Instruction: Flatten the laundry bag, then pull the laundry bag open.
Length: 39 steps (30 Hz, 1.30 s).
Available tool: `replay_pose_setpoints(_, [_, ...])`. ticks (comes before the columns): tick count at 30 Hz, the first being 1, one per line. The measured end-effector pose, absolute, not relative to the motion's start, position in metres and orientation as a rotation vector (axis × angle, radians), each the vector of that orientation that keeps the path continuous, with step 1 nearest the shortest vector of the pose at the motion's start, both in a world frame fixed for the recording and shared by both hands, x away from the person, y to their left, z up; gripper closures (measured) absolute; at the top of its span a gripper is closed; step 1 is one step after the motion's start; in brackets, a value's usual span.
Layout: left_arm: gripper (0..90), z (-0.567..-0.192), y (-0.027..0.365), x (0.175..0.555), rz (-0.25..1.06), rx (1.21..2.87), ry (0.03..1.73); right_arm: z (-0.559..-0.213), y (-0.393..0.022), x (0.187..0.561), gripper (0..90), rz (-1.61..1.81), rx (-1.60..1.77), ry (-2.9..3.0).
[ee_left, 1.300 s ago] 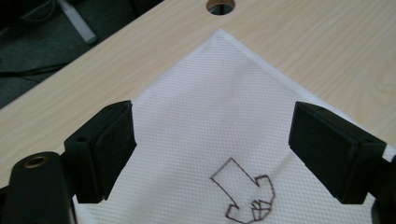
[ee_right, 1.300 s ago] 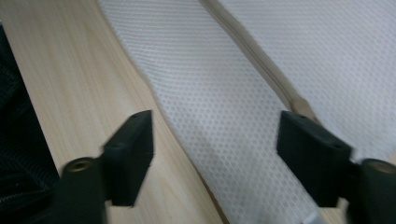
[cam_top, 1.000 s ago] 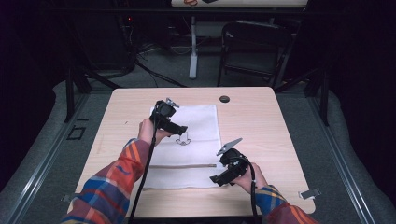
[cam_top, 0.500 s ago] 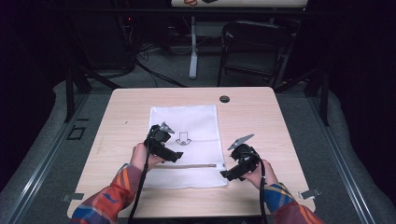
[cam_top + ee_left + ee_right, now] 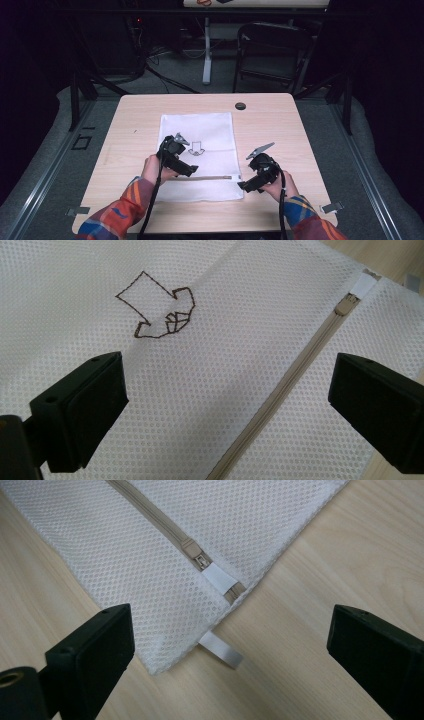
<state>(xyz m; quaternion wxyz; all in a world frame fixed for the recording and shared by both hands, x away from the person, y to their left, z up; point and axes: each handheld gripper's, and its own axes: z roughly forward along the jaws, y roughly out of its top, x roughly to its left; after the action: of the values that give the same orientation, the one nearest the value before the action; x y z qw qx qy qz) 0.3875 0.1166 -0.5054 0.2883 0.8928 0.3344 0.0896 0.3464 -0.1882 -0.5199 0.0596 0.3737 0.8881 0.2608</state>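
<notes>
A white mesh bag (image 5: 210, 135) lies flat on the wooden table (image 5: 280, 135), with a brown arrow print (image 5: 196, 148) and a beige zip (image 5: 210, 177) near its front edge. My left gripper (image 5: 192, 172) hovers over the bag between arrow (image 5: 155, 310) and zip (image 5: 280, 395). It is open, its jaws have just been opening, and only flat mesh (image 5: 225, 365) lies beneath the gap (image 5: 225, 405). My right gripper (image 5: 247, 186) is open at the bag's front right corner; its jaws widened a moment ago. Below its gap (image 5: 230, 655) lie the zip slider (image 5: 197, 555), a white tab (image 5: 220, 650) and bare wood.
A black round grommet (image 5: 240, 106) sits at the table's far edge. Metal clamps (image 5: 331, 207) (image 5: 77, 211) stand at the front corners. A dark chair (image 5: 272, 50) and a table leg (image 5: 206, 50) are beyond the table. Cables trail from both grippers toward the person.
My left hand came from the bag's far part back toward the person and down, ending by the zip. My right hand shifted slightly rightward at the bag's corner.
</notes>
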Motion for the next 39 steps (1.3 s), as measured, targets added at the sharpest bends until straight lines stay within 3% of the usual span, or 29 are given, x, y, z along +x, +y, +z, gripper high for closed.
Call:
replay_pose_setpoints(9, [2.3, -0.510, 0.102, 0.386, 0.218, 2.354, 0.826, -0.522, -0.186, 0.348, 8.7, 0.779, 1.131, 2.709])
replay_pose_setpoints(22, [10.9, -0.527, 0.060, 0.381, 0.150, 2.376, 0.690, -0.524, -0.182, 0.349, 20.2, 0.788, 1.120, 2.695])
replay_pose_setpoints(29, [21.4, -0.538, 0.044, 0.380, 0.094, 2.382, 0.608, -0.527, -0.181, 0.352, 37.6, 0.778, 1.120, 2.689])
replay_pose_setpoints(31, [27.2, -0.541, 0.040, 0.381, 0.064, 2.387, 0.580, -0.528, -0.179, 0.353, 47.1, 0.786, 1.127, 2.682])
replay_pose_setpoints(39, [48.5, -0.551, 0.030, 0.382, 0.032, 2.397, 0.525, -0.535, -0.174, 0.357, 70.7, 0.787, 1.106, 2.677])
